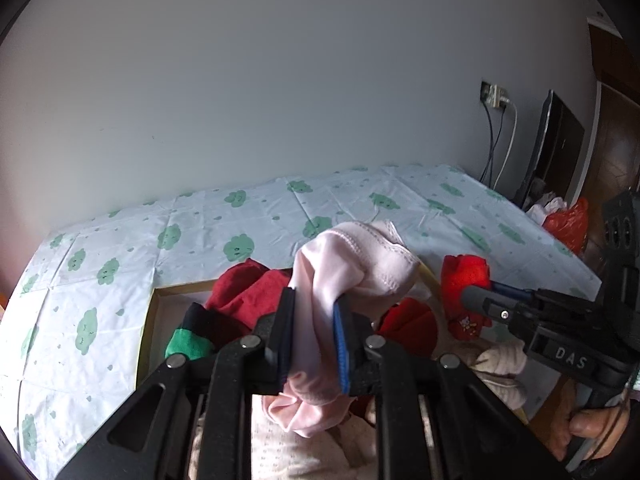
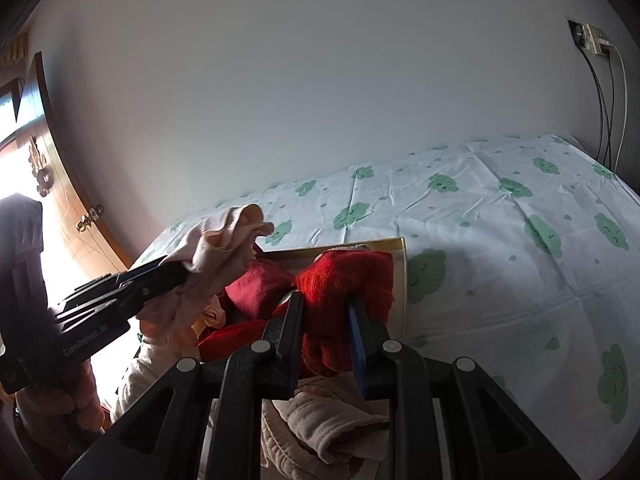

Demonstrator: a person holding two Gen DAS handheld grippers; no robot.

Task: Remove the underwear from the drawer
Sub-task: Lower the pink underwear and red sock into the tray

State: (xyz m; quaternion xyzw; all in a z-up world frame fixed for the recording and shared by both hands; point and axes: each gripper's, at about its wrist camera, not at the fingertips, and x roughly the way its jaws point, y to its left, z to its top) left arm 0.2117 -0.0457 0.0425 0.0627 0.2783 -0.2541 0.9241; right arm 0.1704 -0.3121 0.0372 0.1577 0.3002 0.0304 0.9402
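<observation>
My left gripper (image 1: 314, 312) is shut on a pale pink piece of underwear (image 1: 352, 264) and holds it above the open drawer (image 1: 176, 290). It also shows in the right wrist view (image 2: 224, 248), clamped in the left gripper (image 2: 180, 270). My right gripper (image 2: 324, 312) is shut on a red knitted garment (image 2: 348, 276), lifted over the drawer's right wall (image 2: 404, 280). In the left wrist view the right gripper (image 1: 476, 294) holds the same red garment (image 1: 466, 276). More dark red clothes (image 1: 248, 292) and cream ones (image 2: 320, 420) lie in the drawer.
The drawer rests on a bed with a white sheet printed with green clouds (image 1: 240, 208). A bare wall stands behind. A wall socket with cables (image 1: 496, 98), a dark screen (image 1: 560, 140) and a red bag (image 1: 568, 222) are at the right. A wooden door (image 2: 52, 152) is at the left.
</observation>
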